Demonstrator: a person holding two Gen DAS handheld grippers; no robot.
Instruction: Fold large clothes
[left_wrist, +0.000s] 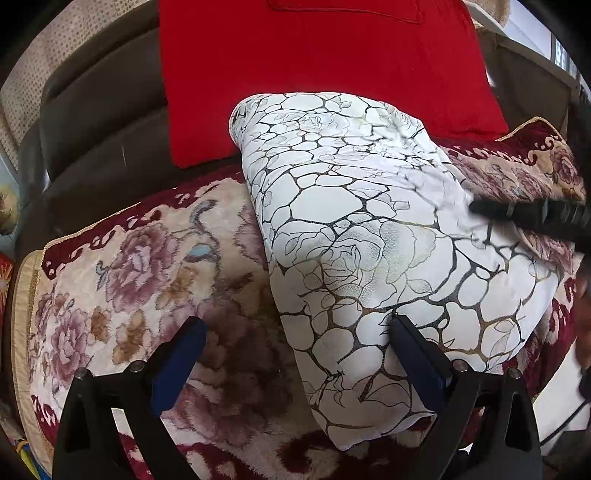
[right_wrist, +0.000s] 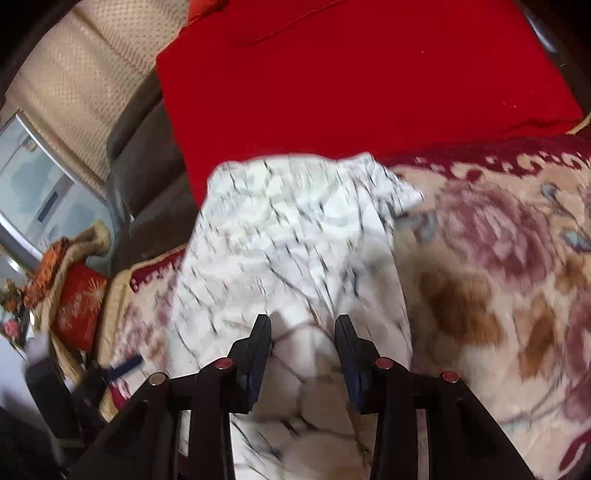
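left gripper (left_wrist: 295, 336): jaws held wide apart, nothing clasped, one finger touching the garment's edge | white garment (left_wrist: 369, 240): laid folded on floral blanket (left_wrist: 129, 277), red cushion (left_wrist: 314, 74) behind | right gripper (right_wrist: 303, 328): jaws parted over the garment, nothing clamped; view blurred

Bare floral blanket (left_wrist: 122, 280) left of folded garment (left_wrist: 369, 240), red cushion (left_wrist: 314, 74) behind (apparently touching)

a home living room: brown sofa (left_wrist: 96, 122), red cushion (left_wrist: 314, 70), floral plush seat cover (left_wrist: 122, 280).
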